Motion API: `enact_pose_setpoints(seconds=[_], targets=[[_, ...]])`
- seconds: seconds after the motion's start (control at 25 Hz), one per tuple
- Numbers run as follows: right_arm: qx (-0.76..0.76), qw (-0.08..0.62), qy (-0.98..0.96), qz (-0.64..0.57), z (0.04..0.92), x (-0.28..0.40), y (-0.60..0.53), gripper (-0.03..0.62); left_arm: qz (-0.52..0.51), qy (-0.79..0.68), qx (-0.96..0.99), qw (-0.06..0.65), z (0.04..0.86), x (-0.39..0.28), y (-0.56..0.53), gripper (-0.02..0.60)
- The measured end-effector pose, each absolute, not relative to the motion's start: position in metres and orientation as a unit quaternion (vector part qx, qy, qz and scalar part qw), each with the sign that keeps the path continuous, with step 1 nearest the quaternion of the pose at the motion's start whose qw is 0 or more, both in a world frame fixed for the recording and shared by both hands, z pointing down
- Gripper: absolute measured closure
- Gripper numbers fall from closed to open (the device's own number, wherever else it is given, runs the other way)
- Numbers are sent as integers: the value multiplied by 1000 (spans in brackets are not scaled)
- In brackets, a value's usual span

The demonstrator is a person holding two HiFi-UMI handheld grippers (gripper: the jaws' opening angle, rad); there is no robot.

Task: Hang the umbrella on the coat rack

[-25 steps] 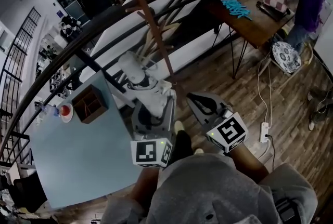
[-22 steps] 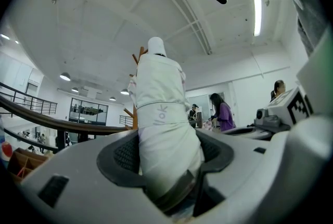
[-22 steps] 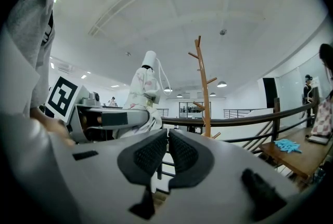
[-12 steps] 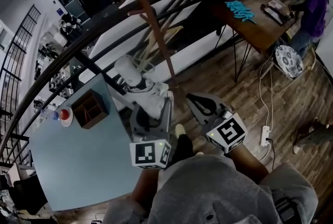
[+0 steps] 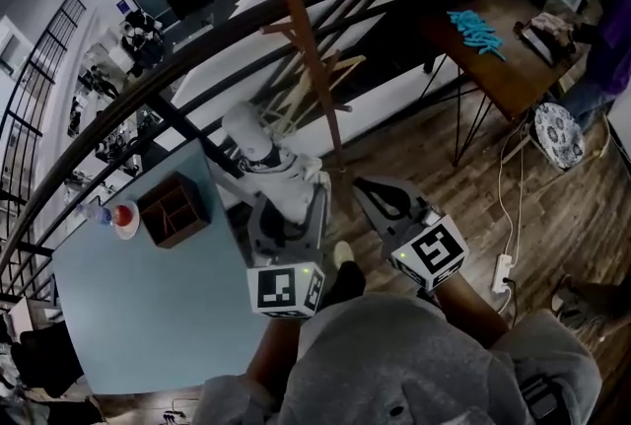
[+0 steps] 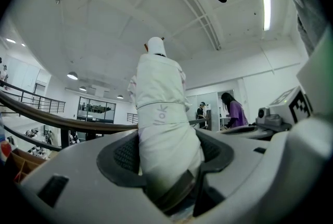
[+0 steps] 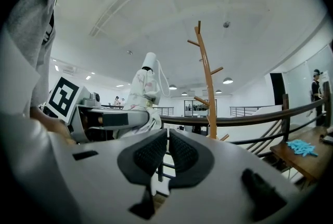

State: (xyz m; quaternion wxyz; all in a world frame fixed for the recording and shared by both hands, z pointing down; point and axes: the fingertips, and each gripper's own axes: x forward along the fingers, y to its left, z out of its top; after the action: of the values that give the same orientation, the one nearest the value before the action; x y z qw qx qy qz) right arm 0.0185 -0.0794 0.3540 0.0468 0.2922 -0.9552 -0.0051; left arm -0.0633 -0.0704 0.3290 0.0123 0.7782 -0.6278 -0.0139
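Left claw (image 5: 288, 208) points up, clamped on the upright umbrella (image 5: 258, 149) near the rack (image 5: 301, 48). Right claw (image 5: 381, 199) sits nearer the rack, closed and empty.

A pale blue table (image 5: 148, 305) is filling 8 o'clock, carrying a wooden compartment box (image 5: 173, 209) and a red-and-white dish (image 5: 122, 215). The plank floor (image 5: 414, 167) is bearing the coat rack (image 5: 301, 38) at 12 o'clock and a power strip (image 5: 503, 267) at 4 o'clock.

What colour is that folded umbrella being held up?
White, with faint grey lettering; the umbrella shows best in the left gripper view.
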Motion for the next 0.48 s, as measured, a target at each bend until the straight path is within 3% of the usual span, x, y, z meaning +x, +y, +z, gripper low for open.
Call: enact_pose_setpoints(seconds=[0.48], targets=[[271,54,-961,3,360,-13,-146,563,0,-635,772,24,341,-91,-136,296]])
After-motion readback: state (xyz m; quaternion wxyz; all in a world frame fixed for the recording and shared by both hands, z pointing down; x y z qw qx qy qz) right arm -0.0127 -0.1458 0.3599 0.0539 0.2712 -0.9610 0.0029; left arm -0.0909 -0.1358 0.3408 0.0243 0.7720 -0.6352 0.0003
